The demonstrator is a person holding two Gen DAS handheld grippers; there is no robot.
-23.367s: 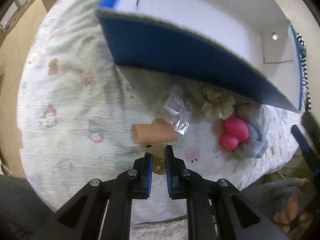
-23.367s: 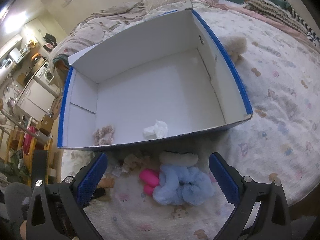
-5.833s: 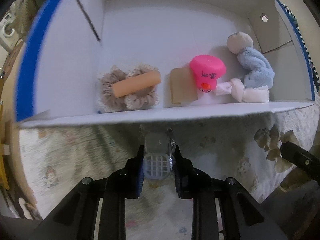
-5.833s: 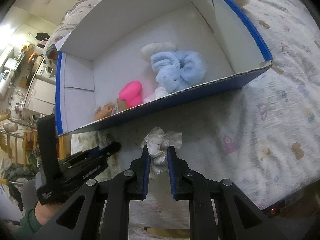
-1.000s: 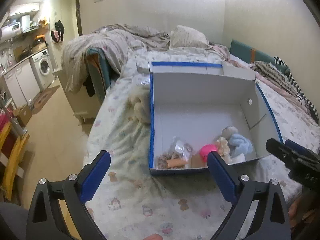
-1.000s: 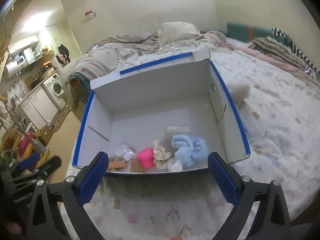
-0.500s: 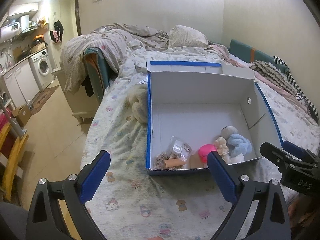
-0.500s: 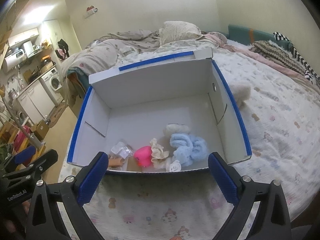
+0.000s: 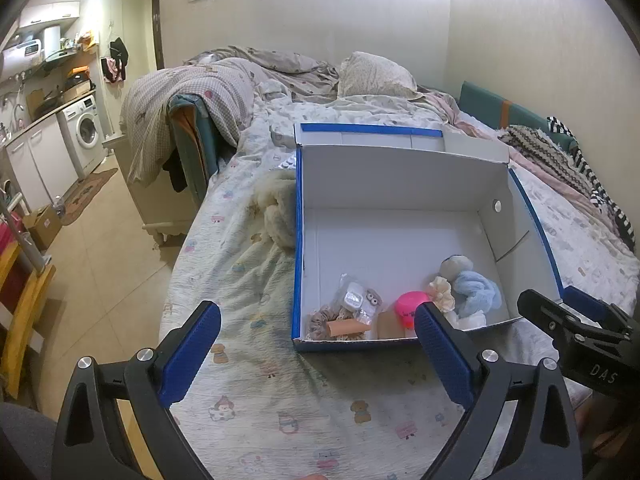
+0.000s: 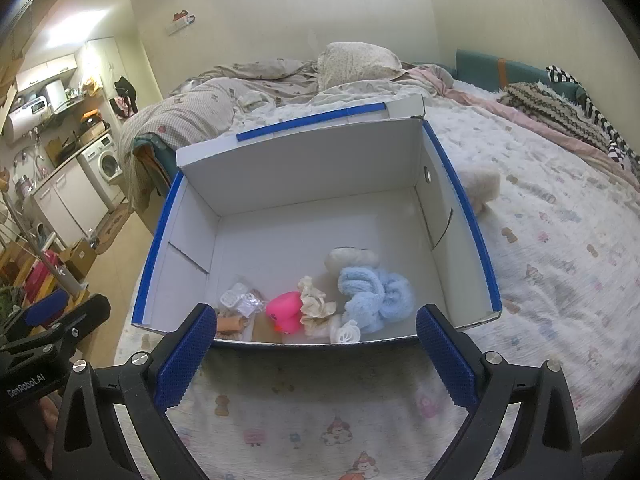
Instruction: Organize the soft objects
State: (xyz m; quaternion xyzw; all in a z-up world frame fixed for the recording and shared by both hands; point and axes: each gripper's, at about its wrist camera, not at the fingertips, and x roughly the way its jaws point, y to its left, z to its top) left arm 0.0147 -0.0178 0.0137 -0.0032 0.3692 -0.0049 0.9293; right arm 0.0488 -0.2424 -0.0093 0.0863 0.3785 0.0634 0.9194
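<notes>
Since the earlier frames, both grippers are drawn back from the box [image 10: 460,184]. Left gripper [image 9: 316,344] and right gripper [image 10: 312,348] are spread wide, empty. Soft toys [image 10: 376,292] are gathered along the box's near wall.

Small studio-type room with plain cream walls [image 9: 304,12] and a beige tiled floor [image 9: 104,248]. A big bed [image 9: 248,384] takes up most of it, covered in a pale sheet with little cartoon prints, a rumpled checked duvet [image 9: 184,92] and a pillow [image 9: 372,74] piled at the far end. On the left is a kitchen corner with white cabinets [image 9: 36,160], a front-loading washing machine [image 9: 86,132] and cluttered shelves. Bright ceiling light [image 10: 76,28] over there, fairly warm overall.
</notes>
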